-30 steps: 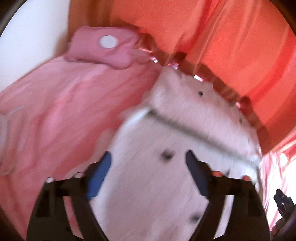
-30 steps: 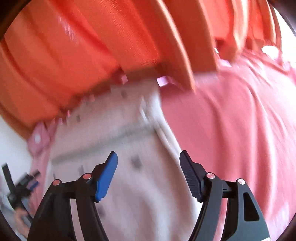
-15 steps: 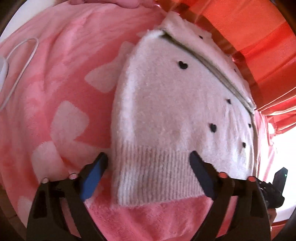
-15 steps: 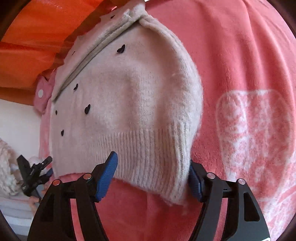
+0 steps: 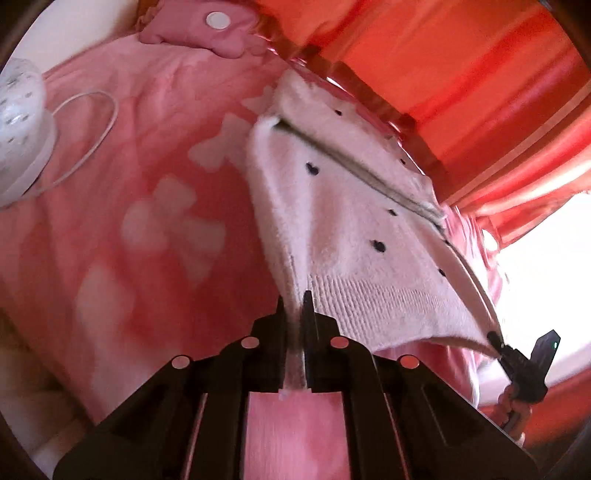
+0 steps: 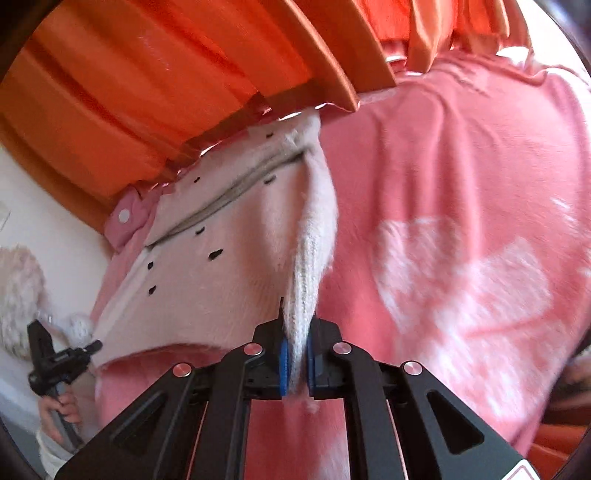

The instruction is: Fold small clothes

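Lying on a pink blanket (image 5: 155, 155) patterned with pale bow and heart shapes is a small fluffy sweater (image 5: 343, 221), pale pink with tiny dark heart marks. It is folded over on itself, and its ribbed hem faces the cameras. Both hem corners are raised off the blanket.

From the left wrist view, the left gripper (image 5: 293, 306) has its jaws pressed together on the sweater's left hem corner, with knit fabric squeezed between the two black fingers. The hem stretches away to the right, where the other gripper (image 5: 496, 341) grips the far corner, seen small at the frame edge.

From the right wrist view, the right gripper (image 6: 295, 332) pinches the sweater's (image 6: 229, 266) right hem corner between its blue pads (image 6: 283, 363), with the ribbed edge bunched into a narrow ridge running up from the jaws. At far left in this view the left gripper (image 6: 94, 347) holds the opposite corner.

Orange curtains (image 6: 155, 81) hang just behind the sweater's far edge. A pink pillow (image 5: 210, 27) with a white round spot sits at the blanket's far end. A white dotted object (image 5: 18, 110) with a thin white cord (image 5: 99, 122) lies on the blanket's left side, well apart from the sweater.
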Demonstrator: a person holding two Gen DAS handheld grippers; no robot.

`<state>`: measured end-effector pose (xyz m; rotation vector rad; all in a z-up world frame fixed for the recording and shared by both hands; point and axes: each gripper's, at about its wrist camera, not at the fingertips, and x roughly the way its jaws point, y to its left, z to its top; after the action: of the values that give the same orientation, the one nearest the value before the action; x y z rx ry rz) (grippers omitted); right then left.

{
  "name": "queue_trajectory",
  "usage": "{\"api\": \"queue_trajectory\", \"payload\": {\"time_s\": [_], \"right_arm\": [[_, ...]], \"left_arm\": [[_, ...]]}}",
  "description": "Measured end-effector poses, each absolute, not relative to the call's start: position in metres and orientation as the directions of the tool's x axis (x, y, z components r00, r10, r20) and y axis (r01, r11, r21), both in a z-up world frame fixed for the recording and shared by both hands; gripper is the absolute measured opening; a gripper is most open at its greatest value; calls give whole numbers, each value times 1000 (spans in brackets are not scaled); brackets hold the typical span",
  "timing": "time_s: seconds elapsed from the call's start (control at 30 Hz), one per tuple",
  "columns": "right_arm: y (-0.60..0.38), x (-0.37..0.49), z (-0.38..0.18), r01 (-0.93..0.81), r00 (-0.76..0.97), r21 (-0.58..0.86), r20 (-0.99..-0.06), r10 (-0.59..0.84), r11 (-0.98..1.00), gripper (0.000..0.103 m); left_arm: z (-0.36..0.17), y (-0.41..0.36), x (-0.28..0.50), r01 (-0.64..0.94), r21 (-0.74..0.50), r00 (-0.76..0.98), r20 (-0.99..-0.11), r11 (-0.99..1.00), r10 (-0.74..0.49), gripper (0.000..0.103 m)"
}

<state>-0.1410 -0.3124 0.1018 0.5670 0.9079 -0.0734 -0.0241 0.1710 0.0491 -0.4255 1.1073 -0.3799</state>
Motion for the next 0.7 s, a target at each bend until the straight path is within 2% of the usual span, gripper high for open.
{"api": "queue_trajectory", "payload": {"time_s": [0.2,0.33,0.5,0.6,0.7], "right_arm": [[-262,-222,101,283,524,334,-839,146,899,6],[-251,-238,137,221,579,354,-797,170,909,6],[-294,-192,190,161,781,404,-610,134,900,7],[-334,-124,193,171,848,454,-520,103,875,7],[-363,-49,172,212,864,534,-495,99,818,7]], "left_arm": [[43,180,-117,77,-539,312,-786,839,-534,6],[79,180,-138,93,-577,372,-735,811,-566,6],[149,156,-75,234,-486,579,-626,842,-523,6],[154,137,-1,230,-444,651,-591,866,-476,6],[137,119,73,173,-442,676,-596,880,-433,6]]}}
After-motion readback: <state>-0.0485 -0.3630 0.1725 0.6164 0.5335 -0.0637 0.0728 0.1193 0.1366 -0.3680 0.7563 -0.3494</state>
